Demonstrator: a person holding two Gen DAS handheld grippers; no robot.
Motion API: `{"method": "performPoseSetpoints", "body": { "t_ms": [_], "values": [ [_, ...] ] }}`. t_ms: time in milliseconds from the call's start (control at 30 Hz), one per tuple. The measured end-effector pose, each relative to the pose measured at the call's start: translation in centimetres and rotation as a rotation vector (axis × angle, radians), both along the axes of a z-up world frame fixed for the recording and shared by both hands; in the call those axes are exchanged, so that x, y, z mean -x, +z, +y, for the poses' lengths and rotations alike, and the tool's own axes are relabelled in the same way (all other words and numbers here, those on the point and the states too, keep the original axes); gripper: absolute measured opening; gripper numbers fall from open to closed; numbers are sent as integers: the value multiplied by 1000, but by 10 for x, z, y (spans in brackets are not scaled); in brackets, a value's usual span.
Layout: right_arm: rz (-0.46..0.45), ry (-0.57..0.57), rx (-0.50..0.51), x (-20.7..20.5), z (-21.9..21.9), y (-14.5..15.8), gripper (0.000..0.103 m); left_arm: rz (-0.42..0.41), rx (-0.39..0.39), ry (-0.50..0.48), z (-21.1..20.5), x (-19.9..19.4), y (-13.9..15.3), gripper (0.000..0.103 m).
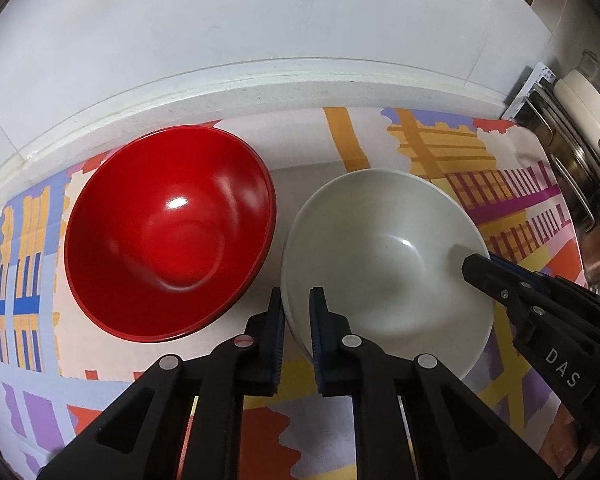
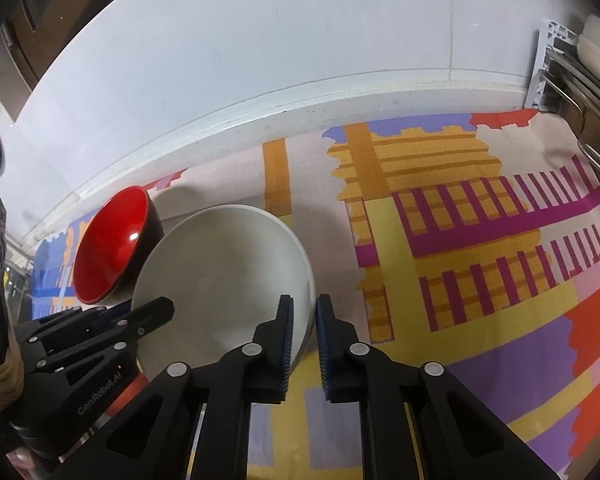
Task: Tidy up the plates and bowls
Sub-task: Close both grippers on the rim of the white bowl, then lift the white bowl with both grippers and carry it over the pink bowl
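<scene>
Both tools are angling steeply down onto one white bowl [image 1: 384, 248] sitting on the patterned cloth [image 2: 480, 240] over the table. The left tool [image 1: 297, 320] is clamping the bowl's near-left rim, one finger inside and one outside. The right tool [image 2: 302, 328] is pinching the opposite rim likewise. A red bowl [image 1: 168, 232] is sitting just beside it, to its left.

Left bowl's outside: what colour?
Black outside, red inside; the bowl shows its outer wall best in the right wrist view.
</scene>
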State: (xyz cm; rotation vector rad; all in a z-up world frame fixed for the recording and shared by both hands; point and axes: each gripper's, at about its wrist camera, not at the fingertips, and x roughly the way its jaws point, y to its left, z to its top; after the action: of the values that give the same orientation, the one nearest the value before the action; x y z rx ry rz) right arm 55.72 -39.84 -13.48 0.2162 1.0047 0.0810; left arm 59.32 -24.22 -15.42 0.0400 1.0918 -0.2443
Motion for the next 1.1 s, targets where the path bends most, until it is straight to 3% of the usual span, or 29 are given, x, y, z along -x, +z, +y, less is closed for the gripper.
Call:
{"method": "performPoseSetpoints", "body": {
  "t_ms": [267, 467, 767, 1100],
  "values": [
    [-11, -18, -2, 3, -1, 6, 10, -4, 0, 2, -1, 6, 5, 13],
    [-36, -34, 5, 17, -3, 22, 10, -36, 28, -18, -3, 23, 25, 13],
    [-73, -64, 5, 58, -5, 56, 10, -120, 53, -48, -4, 64, 65, 13],
    [-136, -101, 17, 118, 4, 93, 10, -146, 81, -81, 3, 119, 90, 13]
  ]
}}
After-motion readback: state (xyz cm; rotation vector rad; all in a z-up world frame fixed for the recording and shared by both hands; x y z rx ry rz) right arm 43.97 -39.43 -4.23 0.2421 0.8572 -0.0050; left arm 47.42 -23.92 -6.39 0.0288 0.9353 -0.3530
